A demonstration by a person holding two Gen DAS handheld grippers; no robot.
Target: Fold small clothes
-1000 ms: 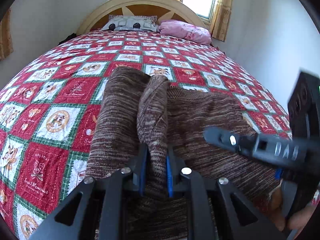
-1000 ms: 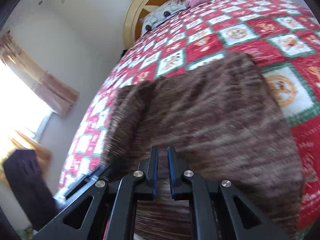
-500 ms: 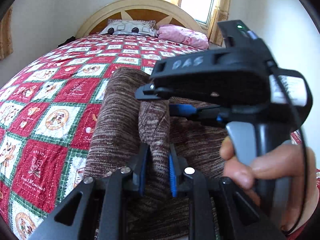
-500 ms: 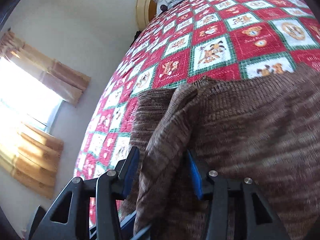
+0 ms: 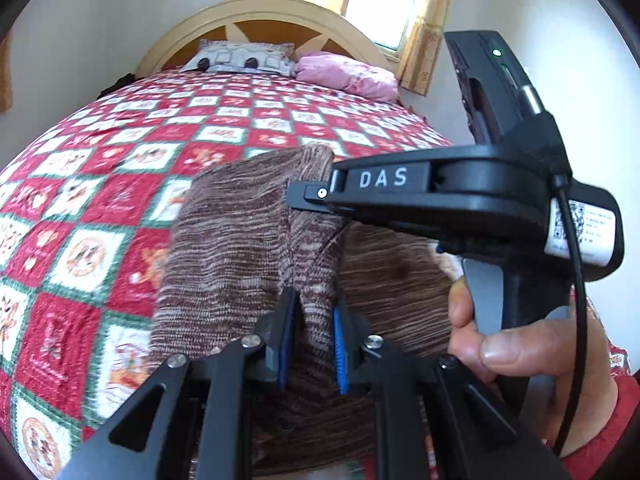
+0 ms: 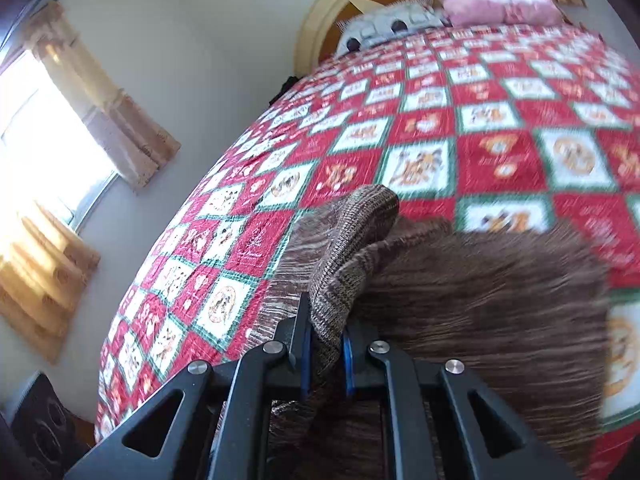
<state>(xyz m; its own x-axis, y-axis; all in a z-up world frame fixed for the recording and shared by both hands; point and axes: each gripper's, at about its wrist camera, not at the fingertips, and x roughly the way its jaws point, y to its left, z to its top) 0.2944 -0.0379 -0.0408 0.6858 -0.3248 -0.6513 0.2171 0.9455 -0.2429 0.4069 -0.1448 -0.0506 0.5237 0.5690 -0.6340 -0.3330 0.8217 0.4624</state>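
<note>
A brown marled knit garment [image 5: 224, 248] lies on the red, white and green patchwork quilt [image 5: 100, 208]. A raised ridge of it runs up its middle. My left gripper [image 5: 314, 308] has this ridge between its blue pads, jaws closing and pressing the knit. Just beyond, the right gripper's black housing [image 5: 440, 196] crosses the left wrist view, held by a hand [image 5: 500, 344], its tip on the same ridge. In the right wrist view my right gripper [image 6: 326, 332] is closing on the bunched fold of the garment [image 6: 480, 312], which is pinched between its pads and lifted off the quilt [image 6: 440, 120].
A curved wooden headboard [image 5: 256, 12] stands at the far end with a patterned pillow [image 5: 240, 60] and a pink pillow [image 5: 348, 76]. Curtained windows [image 6: 36, 152] flank the bed. A white wall runs along the bed's left edge.
The right gripper swung in from the lower right, opened around the raised fold and closed on it. Both grippers rose a little, drawing the ridge of knit up.
</note>
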